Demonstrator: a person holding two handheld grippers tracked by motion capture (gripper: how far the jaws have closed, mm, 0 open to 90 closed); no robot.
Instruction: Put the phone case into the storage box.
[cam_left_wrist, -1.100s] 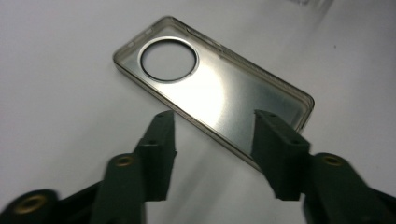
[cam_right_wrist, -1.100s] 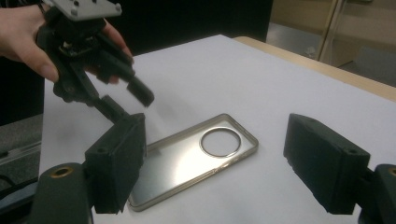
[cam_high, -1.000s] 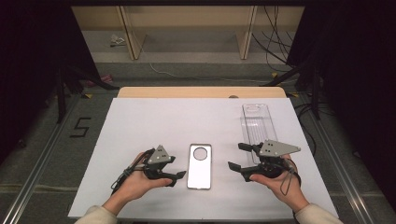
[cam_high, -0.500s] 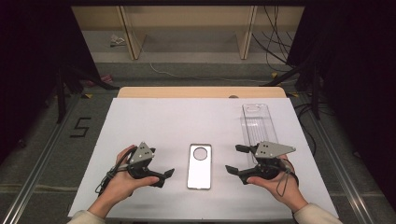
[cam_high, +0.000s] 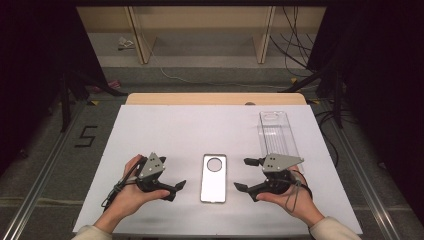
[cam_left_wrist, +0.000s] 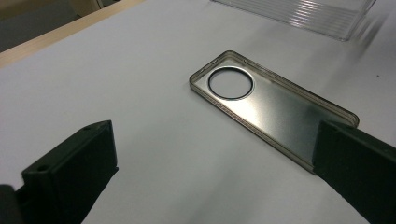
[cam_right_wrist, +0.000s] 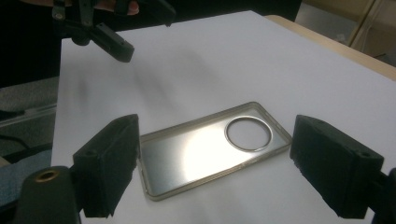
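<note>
A clear phone case (cam_high: 214, 177) with a round camera hole lies flat on the white table (cam_high: 180, 130), between my two grippers. My left gripper (cam_high: 175, 190) is held just left of the case. Its jaws have just been opening, and they stand wide with nothing between them. In the left gripper view the case (cam_left_wrist: 275, 107) lies ahead, its near corner behind the right-hand jaw of that gripper (cam_left_wrist: 213, 140). My right gripper (cam_high: 242, 174) is open on the case's right side, pointing at it. In the right gripper view the case (cam_right_wrist: 201, 154) lies on the table beyond the spread jaws of that gripper (cam_right_wrist: 215, 140), untouched.
A clear ribbed plastic box (cam_high: 277, 132) lies at the back right of the table, also in the left gripper view (cam_left_wrist: 303, 11). Beyond the white sheet runs the wooden table edge (cam_high: 215, 98). Cables and stand legs (cam_high: 310, 75) are on the floor behind.
My left gripper has drawn back a little to the left, away from the case's edge, and its jaws have spread. The right gripper has barely moved. The case lies where it was.
</note>
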